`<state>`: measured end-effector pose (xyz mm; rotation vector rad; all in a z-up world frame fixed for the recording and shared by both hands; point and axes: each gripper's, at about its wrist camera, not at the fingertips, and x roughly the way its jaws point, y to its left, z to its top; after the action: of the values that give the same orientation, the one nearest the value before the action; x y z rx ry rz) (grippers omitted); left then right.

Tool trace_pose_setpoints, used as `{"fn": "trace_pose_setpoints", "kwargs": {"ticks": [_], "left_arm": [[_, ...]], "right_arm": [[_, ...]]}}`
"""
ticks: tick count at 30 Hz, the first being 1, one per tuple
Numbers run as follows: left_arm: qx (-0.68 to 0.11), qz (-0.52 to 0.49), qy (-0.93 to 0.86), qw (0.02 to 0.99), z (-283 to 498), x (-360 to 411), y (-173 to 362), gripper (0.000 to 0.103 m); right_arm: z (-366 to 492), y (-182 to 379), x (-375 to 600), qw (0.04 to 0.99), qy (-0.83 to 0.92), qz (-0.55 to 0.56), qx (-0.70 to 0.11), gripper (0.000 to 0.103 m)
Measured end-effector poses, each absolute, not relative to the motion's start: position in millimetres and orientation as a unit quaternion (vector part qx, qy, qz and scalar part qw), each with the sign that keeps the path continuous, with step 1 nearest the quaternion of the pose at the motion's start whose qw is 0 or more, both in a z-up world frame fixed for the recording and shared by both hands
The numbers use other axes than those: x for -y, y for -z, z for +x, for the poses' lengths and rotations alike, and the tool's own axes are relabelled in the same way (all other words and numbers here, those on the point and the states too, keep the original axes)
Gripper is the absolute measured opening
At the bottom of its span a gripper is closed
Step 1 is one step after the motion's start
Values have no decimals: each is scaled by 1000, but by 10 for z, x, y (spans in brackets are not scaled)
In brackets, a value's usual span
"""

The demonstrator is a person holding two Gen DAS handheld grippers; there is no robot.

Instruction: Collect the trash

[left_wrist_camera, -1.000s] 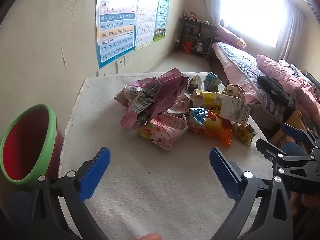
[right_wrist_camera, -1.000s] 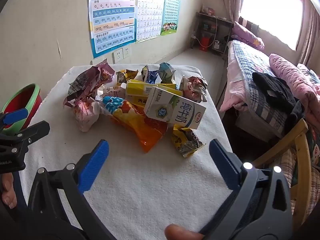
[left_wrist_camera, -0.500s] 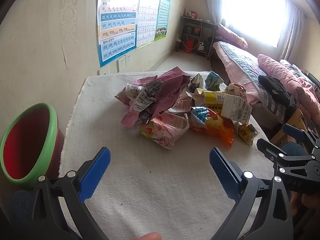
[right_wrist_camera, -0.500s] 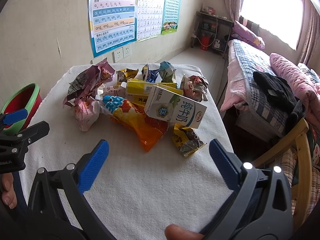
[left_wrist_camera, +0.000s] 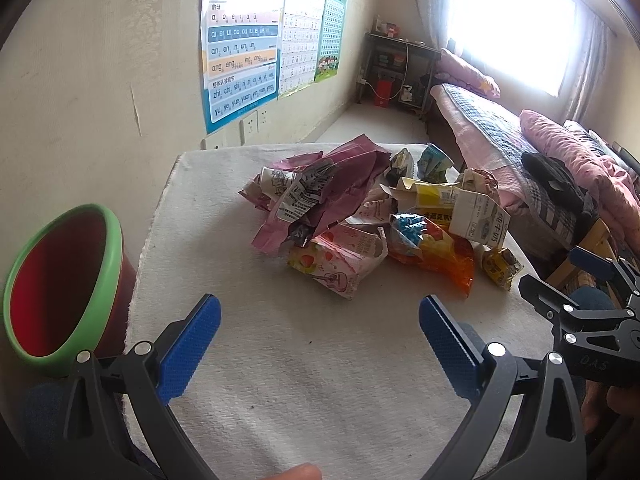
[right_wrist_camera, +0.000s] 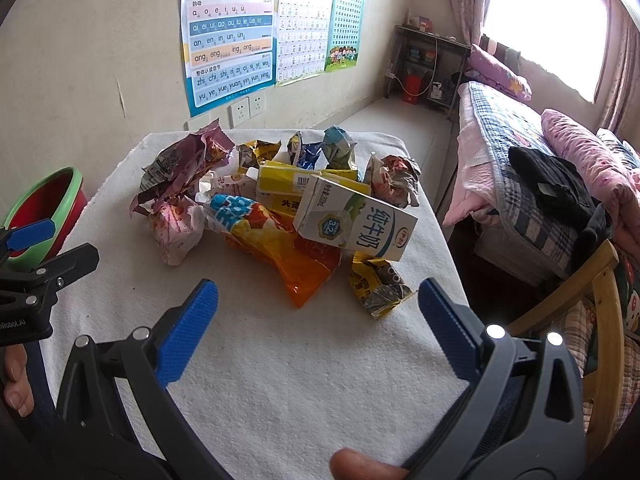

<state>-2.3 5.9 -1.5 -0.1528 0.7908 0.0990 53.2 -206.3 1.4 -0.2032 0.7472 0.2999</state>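
Observation:
A heap of trash lies mid-table: a crumpled maroon wrapper [left_wrist_camera: 336, 184], a pink strawberry pouch [left_wrist_camera: 340, 260], an orange snack bag [right_wrist_camera: 280, 248], a white milk carton [right_wrist_camera: 356, 224], a yellow carton [right_wrist_camera: 288, 184] and a small yellow wrapper [right_wrist_camera: 378, 284]. My left gripper [left_wrist_camera: 320, 332] hovers open over bare cloth just short of the pink pouch. My right gripper [right_wrist_camera: 318, 316] is open too, in front of the orange bag and the small yellow wrapper. A red bin with a green rim [left_wrist_camera: 60, 284] stands off the table's left edge.
White cloth covers the table [left_wrist_camera: 280, 380], which meets a poster-hung wall [right_wrist_camera: 228, 36]. A bed with pink bedding [right_wrist_camera: 560, 160] and a wooden chair [right_wrist_camera: 600, 300] stand to the right. The right gripper's body [left_wrist_camera: 592, 320] shows at the right of the left wrist view.
Both views have crept slightly closer to the trash heap. Both grippers stay open and empty, and nothing on the table has moved.

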Motion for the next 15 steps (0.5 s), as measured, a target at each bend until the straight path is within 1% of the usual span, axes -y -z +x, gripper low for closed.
{"fn": "trace_pose_setpoints", "kwargs": {"ticks": [15], "left_arm": [[-385,-68,-47,919,-39,-47,11,95]], "right_arm": [[526,-11,2059,915,-147,-101,-363,99]]}}
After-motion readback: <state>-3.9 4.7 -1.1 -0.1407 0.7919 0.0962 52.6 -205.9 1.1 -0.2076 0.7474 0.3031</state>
